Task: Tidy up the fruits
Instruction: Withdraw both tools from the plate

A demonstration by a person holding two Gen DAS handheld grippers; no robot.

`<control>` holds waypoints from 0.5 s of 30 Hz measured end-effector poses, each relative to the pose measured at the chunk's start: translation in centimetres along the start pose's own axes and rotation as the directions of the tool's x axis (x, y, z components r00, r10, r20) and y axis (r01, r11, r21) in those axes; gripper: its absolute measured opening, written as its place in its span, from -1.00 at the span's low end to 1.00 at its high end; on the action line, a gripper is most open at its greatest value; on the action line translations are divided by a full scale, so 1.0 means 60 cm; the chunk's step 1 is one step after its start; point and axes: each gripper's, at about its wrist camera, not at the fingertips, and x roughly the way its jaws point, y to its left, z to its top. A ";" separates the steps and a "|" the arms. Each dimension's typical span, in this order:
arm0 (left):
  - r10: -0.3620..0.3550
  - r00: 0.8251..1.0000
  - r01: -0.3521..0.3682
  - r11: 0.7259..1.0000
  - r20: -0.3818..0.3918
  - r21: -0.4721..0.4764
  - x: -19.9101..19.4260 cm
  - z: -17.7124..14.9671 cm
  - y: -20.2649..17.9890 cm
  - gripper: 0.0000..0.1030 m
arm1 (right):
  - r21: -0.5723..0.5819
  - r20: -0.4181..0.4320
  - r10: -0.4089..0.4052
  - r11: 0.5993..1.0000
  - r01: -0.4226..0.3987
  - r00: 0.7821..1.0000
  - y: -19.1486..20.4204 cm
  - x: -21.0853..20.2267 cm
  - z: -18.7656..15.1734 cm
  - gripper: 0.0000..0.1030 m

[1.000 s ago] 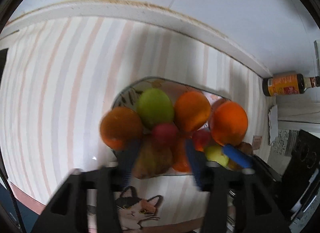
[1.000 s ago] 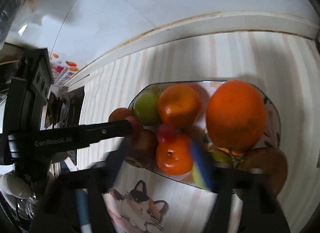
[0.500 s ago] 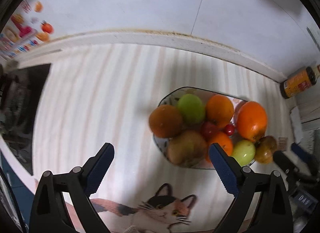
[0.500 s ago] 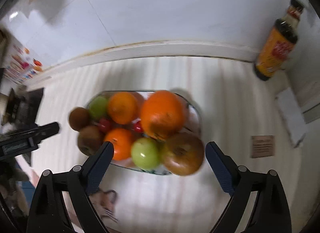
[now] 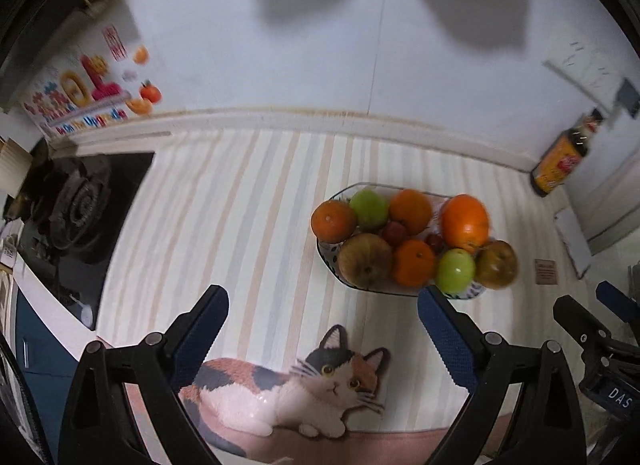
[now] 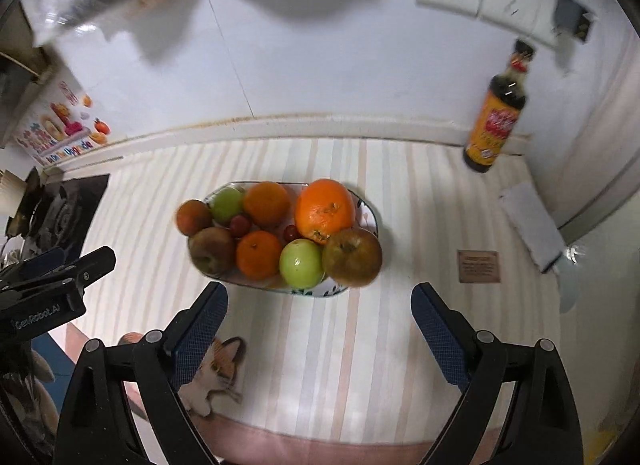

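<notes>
Two hand-held grippers point(image 5: 322, 307) point(image 6: 319, 305) spread empty, fruit plate point(image 6: 370, 217) apparently full

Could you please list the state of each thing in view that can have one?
Left gripper: open, holding nothing.
Right gripper: open, holding nothing.
Fruit plate: heaped full, resting flat on the striped mat.
Large orange: on the plate, on top of the pile.
Brown apple: overhanging the plate's rim.
Sauce bottle: upright, capped.
Gas burner: no flame visible.

Fruit hides most of the bowl point(image 6: 362, 207); bottle point(image 6: 498, 113) label blurred.
</notes>
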 end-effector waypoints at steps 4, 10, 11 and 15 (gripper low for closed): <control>-0.002 0.997 -0.001 1.000 0.078 0.032 -0.087 -0.041 0.011 0.88 | 0.031 0.076 -0.015 0.999 0.013 0.997 0.008 -0.094 -0.049 0.87; -0.029 0.984 0.018 0.998 0.178 0.063 -0.200 -0.107 0.037 0.88 | 0.051 0.161 -0.046 0.998 0.039 0.986 0.025 -0.216 -0.129 0.90; -0.031 0.981 0.019 0.998 0.194 0.064 -0.219 -0.118 0.040 0.88 | 0.054 0.172 -0.046 0.998 0.037 0.984 0.030 -0.238 -0.144 0.90; -0.045 0.966 0.028 0.997 0.254 0.069 -0.284 -0.158 0.048 0.88 | 0.056 0.216 -0.049 0.998 0.037 0.975 0.041 -0.308 -0.192 0.90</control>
